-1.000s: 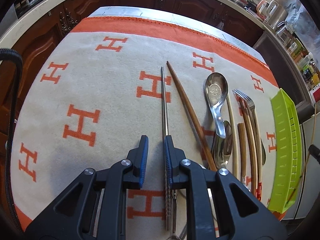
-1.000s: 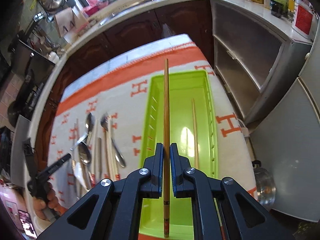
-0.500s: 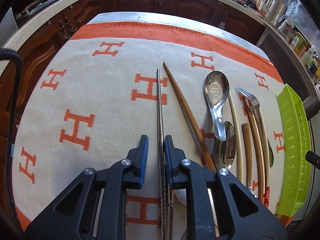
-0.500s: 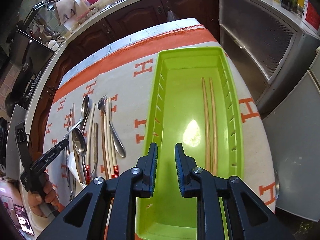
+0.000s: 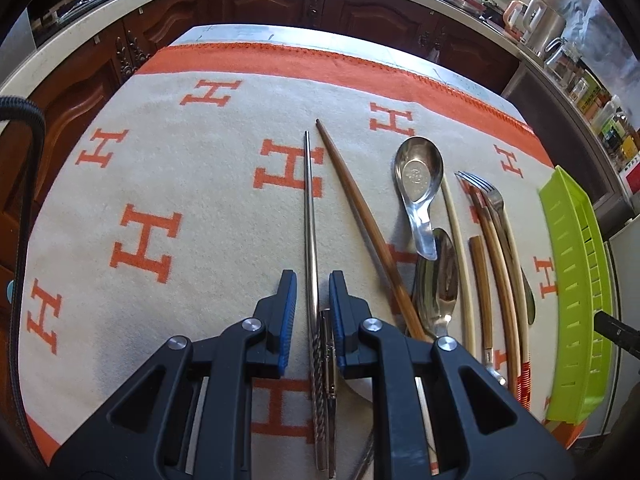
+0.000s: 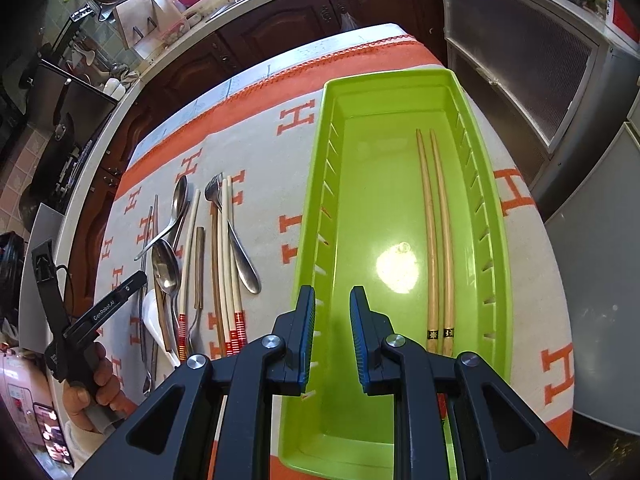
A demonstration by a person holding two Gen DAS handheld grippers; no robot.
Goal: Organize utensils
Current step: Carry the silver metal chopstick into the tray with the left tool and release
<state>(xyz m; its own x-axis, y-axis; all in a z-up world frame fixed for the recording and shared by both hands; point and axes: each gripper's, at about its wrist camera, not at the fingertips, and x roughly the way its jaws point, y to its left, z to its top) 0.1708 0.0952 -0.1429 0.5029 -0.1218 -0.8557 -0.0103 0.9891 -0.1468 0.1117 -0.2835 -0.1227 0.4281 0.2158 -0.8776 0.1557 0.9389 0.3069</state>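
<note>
My left gripper (image 5: 313,294) is open and straddles a metal chopstick (image 5: 309,216) that lies on the H-patterned cloth; the jaws do not touch it. A brown wooden chopstick (image 5: 362,220) lies just right of it, then two metal spoons (image 5: 420,184), pale chopsticks (image 5: 456,248) and a fork (image 5: 494,204). My right gripper (image 6: 332,320) is open and empty above the green tray (image 6: 316,216). Two bamboo chopsticks (image 6: 438,236) lie side by side in the tray's right half. The left gripper also shows in the right wrist view (image 6: 132,284).
The cloth (image 5: 172,168) covers a table ringed by dark wood cabinets (image 5: 256,0). The green tray stands at the table's right edge (image 5: 576,280). A grey appliance (image 6: 600,280) stands right of the table. The utensil row shows in the right wrist view (image 6: 200,248).
My right gripper opened and let go of the bamboo chopstick, which now lies in the tray beside the other one. My left gripper shifted right until the metal chopstick sits between its jaws.
</note>
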